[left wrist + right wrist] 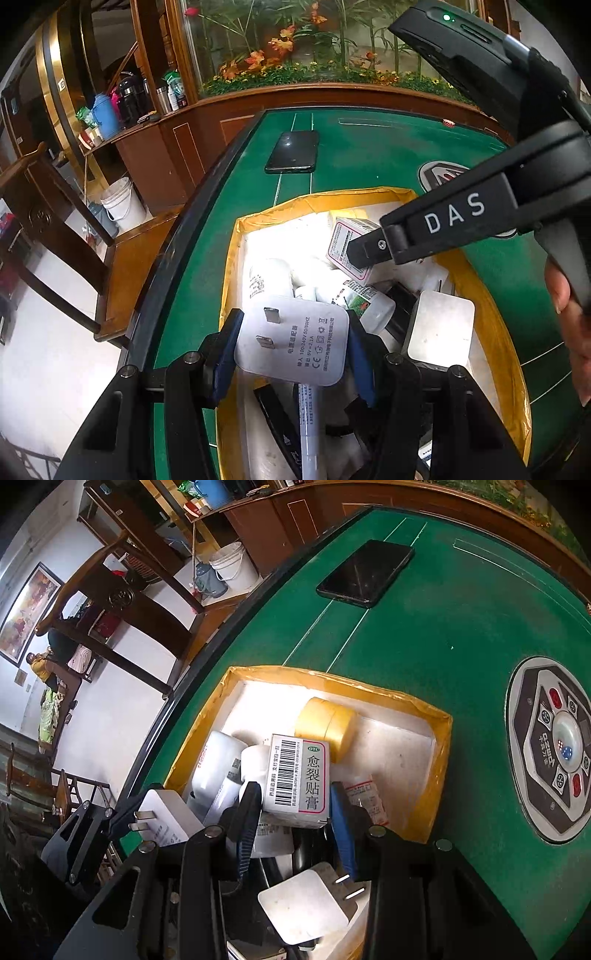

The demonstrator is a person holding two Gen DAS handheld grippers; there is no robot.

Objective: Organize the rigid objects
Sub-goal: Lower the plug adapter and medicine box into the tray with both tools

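Here the left tool [291,349] grips a white power adapter [295,341] above the yellow-rimmed box [491,325]. The right tool [293,806] clamps a plaster carton [299,779] there, hiding items beneath.

White charger [291,339], over the near end of the yellow-rimmed box [491,332]: "100-240V 50/60HZ", "5V", CE mark, plus small Chinese print, not all legible. Black arm of the other claw [454,214], above the box's far right part: "DAS" in white caps. Small med carton [299,779], over the box's middle: green "OTC" oval, big chars "愈裂贴膏", barcode w/ tiny digits too small to read. Round control panel [554,749], set in the worktop right of the box: white Chinese chars, unreadable at this angle.
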